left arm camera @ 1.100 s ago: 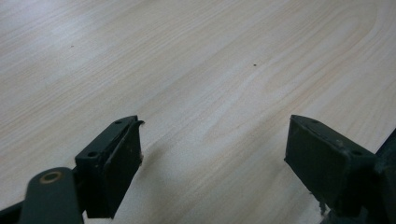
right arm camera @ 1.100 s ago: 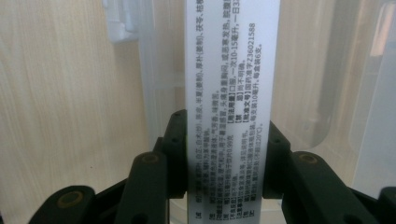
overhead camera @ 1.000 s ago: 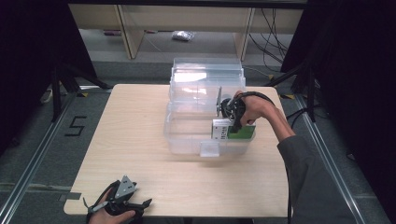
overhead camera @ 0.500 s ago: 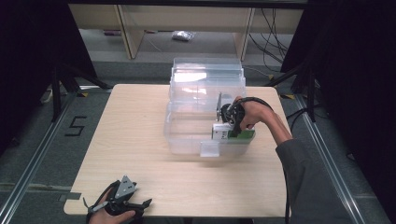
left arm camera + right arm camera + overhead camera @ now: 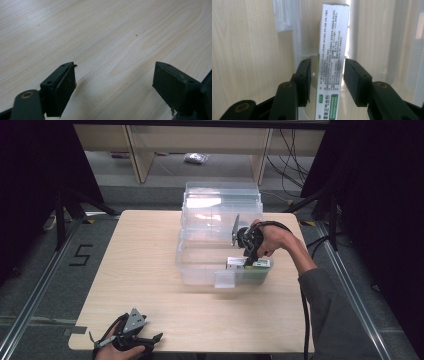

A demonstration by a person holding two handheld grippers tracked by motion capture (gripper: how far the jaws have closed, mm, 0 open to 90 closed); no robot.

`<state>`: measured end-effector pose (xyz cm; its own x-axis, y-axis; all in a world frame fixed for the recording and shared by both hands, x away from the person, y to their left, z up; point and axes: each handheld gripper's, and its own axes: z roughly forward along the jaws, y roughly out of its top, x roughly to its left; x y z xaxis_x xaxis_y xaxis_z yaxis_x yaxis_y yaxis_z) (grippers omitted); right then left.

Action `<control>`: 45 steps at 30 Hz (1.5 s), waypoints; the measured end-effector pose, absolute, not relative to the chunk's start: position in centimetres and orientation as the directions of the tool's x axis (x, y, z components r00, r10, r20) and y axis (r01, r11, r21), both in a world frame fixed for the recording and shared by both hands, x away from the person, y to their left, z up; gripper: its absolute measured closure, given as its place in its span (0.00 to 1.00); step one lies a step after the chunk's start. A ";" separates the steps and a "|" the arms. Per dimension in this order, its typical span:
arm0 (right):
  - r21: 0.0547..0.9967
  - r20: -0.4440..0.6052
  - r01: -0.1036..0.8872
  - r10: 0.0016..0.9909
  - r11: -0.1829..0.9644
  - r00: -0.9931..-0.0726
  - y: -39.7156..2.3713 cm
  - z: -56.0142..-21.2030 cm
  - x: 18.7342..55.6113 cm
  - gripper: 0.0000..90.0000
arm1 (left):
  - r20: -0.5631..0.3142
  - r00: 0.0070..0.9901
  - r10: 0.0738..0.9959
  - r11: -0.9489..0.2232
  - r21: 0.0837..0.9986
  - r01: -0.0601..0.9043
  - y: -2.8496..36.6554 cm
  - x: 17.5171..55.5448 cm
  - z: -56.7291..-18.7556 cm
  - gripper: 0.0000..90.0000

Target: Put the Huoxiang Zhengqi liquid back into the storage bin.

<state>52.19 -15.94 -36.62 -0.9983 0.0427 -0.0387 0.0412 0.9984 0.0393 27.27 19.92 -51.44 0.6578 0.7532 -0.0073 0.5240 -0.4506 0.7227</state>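
table (image 5: 150, 270): pale wood, carrying everything listed here; its grain is also showing under your left gripper in the left gripper view.

clear bin (image 5: 200, 265): a see-through plastic container sitting at the middle of the table toward the far edge, with a second clear bin (image 5: 222, 195) standing just behind it and touching it. a small clear tab is sticking out from the near wall of the front one.

box (image 5: 333, 57): a slim white carton with small printed text and a green patch on its label. in the high view the box (image 5: 248, 264) is lying inside the near right corner of the front bin. in the right gripper view it is running lengthwise between your jaws and reaching out past their tips.

right gripper (image 5: 248, 251): you are holding it over the right end of the front bin, pointing down at the box. in the right gripper view (image 5: 326, 77) its jaws are standing apart on either side of the box, with a slim gap showing on each side, so they are not pressing it.

left gripper (image 5: 150, 339): you are resting it at the near left edge of the table, well apart from the bins. in the left gripper view (image 5: 113, 82) its jaws are standing wide apart with bare wood between them.
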 end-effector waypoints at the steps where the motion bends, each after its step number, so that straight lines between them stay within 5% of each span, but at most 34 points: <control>1: 0.058 -0.045 0.021 0.024 0.998 -0.999 -16.0 -36.6 52.3 0.63 | 0.014 0.668 0.744 -0.480 0.706 0.521 20.1 27.3 -51.3 0.20; 12: 0.142 -0.063 0.122 0.132 0.982 -0.989 -17.3 -34.6 51.8 0.56 | -0.005 0.658 0.753 -0.457 0.715 0.529 20.0 27.3 -51.4 0.20; 25: 0.291 -0.070 0.355 0.389 0.889 -0.918 -18.9 -33.1 50.3 0.49 | -0.012 0.652 0.758 -0.445 0.722 0.530 19.9 27.3 -51.4 0.20; 45: 0.428 -0.047 0.483 0.552 0.764 -0.833 -21.1 -34.7 47.9 0.38 | 0.000 0.655 0.755 -0.460 0.713 0.529 20.0 27.3 -51.4 0.20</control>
